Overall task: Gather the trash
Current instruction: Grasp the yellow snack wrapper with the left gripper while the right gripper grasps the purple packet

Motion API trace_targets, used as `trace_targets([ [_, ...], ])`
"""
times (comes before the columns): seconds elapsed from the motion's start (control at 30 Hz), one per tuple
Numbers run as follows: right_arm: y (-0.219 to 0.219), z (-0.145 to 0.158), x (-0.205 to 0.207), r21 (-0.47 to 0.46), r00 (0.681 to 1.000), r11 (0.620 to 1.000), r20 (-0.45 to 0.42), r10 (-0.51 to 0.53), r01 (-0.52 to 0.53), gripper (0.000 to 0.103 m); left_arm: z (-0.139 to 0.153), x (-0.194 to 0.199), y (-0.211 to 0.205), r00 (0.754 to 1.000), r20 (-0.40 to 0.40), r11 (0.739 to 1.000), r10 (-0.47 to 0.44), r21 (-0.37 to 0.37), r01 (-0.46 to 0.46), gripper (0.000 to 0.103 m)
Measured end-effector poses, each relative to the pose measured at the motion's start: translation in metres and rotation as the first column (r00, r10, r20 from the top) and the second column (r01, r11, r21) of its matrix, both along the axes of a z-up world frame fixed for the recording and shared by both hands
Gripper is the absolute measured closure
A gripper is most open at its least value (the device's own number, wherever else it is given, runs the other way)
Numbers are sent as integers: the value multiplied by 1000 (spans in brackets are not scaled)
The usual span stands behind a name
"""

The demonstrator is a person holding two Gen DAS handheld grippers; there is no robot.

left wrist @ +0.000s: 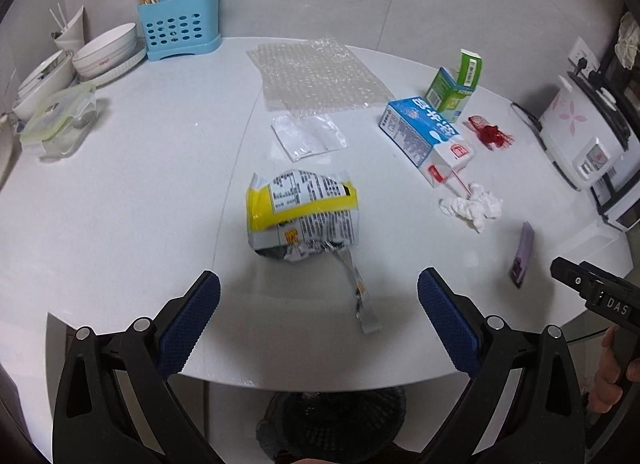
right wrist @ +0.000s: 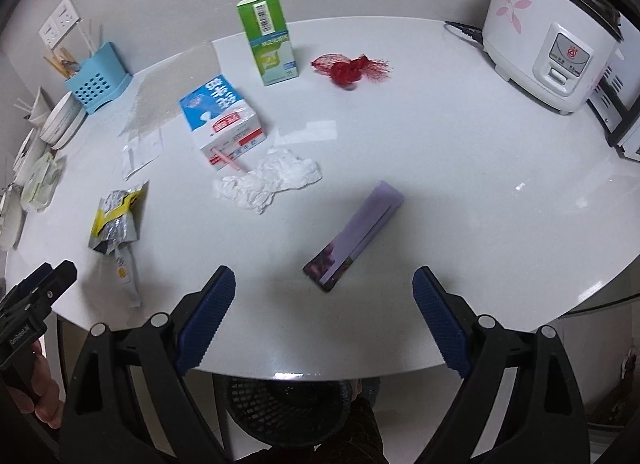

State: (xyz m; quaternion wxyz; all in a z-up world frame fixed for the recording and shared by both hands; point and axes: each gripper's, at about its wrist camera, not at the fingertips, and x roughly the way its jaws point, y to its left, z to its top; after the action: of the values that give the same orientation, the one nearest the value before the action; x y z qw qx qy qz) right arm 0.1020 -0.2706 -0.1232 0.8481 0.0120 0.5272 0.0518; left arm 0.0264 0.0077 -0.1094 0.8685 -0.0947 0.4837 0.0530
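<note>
The trash is spread over a white table [left wrist: 120, 192]. A crumpled yellow-and-silver snack wrapper [left wrist: 302, 216] is seen just ahead of the left gripper [left wrist: 319, 312], whose blue pads are held wide apart with nothing between them. A purple flat packet [right wrist: 354, 234] lies just ahead of the right gripper [right wrist: 324, 310], also spread wide and empty. Beyond that packet a crumpled white tissue [right wrist: 268, 182] is found, touching a tipped blue-and-white carton [right wrist: 222, 122]; further off a green-and-white carton [right wrist: 270, 40] stands upright, and a red mesh net [right wrist: 346, 66] lies to its right. A sheet of bubble wrap [left wrist: 316, 74] and a small clear sachet [left wrist: 308, 136] are placed beyond the snack wrapper.

Below both grippers, under the table's near edge, a black mesh bin [right wrist: 286, 410] is visible. At the far left edge a blue cutlery holder [left wrist: 178, 26], stacked white bowls [left wrist: 106, 54] and a lidded clear container [left wrist: 60, 122] are gathered against a grey wall. At the far right a white rice cooker [right wrist: 548, 30] is set.
</note>
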Motion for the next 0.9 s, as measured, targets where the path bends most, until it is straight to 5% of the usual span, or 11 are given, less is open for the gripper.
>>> trace_targets([
  [0.33, -15, -20, 42, 6, 987, 996, -133, -87, 89, 18, -15, 41, 8, 996, -77, 999, 45, 11, -44, 7],
  [0.9, -23, -44, 71, -16, 949, 982, -255, -186, 188, 37, -47, 81, 23, 973, -189, 991, 130, -2, -132, 8],
])
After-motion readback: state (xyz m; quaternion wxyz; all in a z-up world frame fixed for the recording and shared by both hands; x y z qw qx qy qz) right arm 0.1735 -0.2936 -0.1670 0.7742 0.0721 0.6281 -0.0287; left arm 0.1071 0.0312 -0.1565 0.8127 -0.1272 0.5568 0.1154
